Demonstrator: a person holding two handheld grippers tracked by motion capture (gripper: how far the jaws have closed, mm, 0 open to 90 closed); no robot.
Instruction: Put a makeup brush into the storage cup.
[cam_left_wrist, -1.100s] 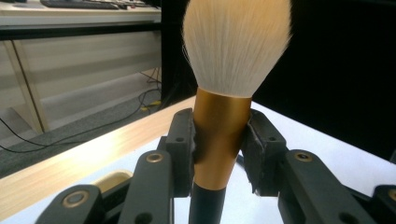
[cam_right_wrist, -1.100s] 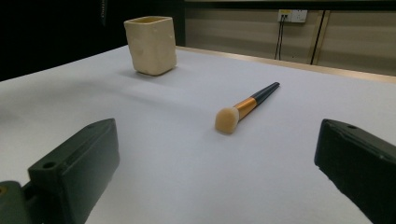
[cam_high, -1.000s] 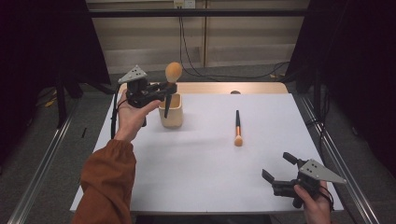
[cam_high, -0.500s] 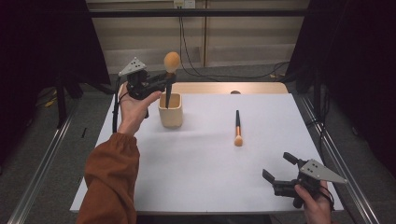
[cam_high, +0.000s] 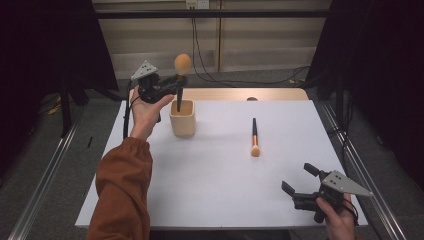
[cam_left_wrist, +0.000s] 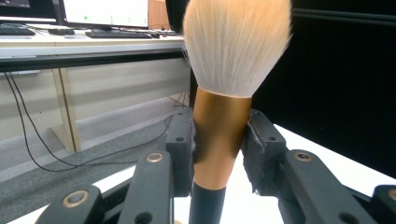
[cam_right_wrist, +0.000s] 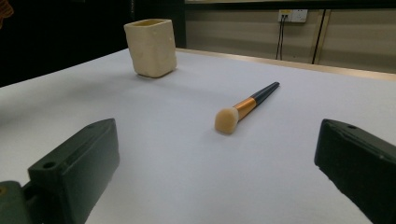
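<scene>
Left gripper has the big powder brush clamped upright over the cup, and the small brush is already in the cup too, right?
Not quite. The left gripper does clamp the big powder brush upright over the cup, but the small brush lies flat on the table, apart from the cup. The high view shows it.

Two hand-held grippers, one raised and clamped, one low and wide.
The left gripper (cam_high: 172, 89) sits raised on an orange-sleeved forearm, jaws pinched; the right gripper (cam_high: 299, 181) rests low, jaws spread.
</scene>
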